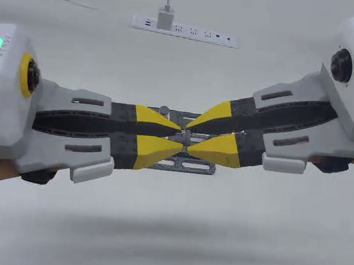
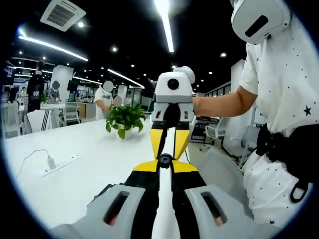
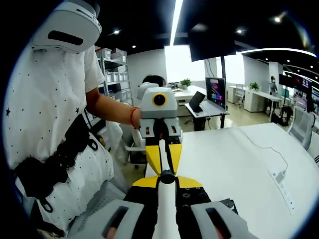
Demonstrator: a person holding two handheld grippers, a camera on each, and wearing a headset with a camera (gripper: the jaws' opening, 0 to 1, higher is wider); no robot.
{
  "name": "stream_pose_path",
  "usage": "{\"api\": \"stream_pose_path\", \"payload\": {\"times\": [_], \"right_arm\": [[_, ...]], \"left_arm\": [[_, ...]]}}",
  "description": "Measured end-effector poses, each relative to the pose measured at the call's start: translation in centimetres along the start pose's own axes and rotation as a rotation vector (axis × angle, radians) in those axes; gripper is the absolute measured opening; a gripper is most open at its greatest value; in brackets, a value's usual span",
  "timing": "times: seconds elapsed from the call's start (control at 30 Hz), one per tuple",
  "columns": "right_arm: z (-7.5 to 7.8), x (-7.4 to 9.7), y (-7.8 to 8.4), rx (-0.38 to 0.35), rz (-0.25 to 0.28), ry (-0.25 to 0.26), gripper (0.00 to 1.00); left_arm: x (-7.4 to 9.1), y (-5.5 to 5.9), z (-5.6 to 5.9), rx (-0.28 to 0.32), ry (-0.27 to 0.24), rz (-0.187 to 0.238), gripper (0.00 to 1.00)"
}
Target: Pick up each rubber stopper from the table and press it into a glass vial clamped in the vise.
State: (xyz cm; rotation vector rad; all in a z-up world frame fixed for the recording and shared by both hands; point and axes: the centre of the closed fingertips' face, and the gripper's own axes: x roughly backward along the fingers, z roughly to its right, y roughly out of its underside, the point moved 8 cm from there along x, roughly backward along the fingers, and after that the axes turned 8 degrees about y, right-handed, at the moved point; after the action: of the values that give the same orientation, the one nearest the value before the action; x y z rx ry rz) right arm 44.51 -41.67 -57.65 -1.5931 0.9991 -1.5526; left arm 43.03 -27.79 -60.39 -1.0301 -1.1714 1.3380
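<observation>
White table (image 1: 166,233), left gripper (image 1: 181,137), right gripper (image 1: 188,138), tip-to-tip.

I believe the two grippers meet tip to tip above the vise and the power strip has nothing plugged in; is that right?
No: the head view shows a white plug in the power strip. The left gripper and right gripper do meet tip to tip above the vise.

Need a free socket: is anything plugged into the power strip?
Plugged in: a white plug sits in the socket at the left end of the power strip.
</observation>
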Motion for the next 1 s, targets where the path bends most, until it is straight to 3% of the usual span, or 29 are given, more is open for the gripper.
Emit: {"api": "stream_pose_path", "payload": {"times": [0.27, 0.6, 1.0], "right_arm": [[0.8, 0.9, 0.3, -0.014, 0.031, 0.002, 0.07], [0.6, 0.9, -0.2, -0.017, 0.056, -0.008, 0.06], [0.3, 0.6, -0.2, -0.021, 0.047, -0.007, 0.06]], "left_arm": [[0.2, -0.3, 0.0, 0.025, 0.001, 0.040, 0.04], [0.6, -0.3, -0.1, 0.059, 0.014, 0.086, 0.04], [0.4, -0.2, 0.2, 0.071, 0.015, 0.095, 0.04]]}}
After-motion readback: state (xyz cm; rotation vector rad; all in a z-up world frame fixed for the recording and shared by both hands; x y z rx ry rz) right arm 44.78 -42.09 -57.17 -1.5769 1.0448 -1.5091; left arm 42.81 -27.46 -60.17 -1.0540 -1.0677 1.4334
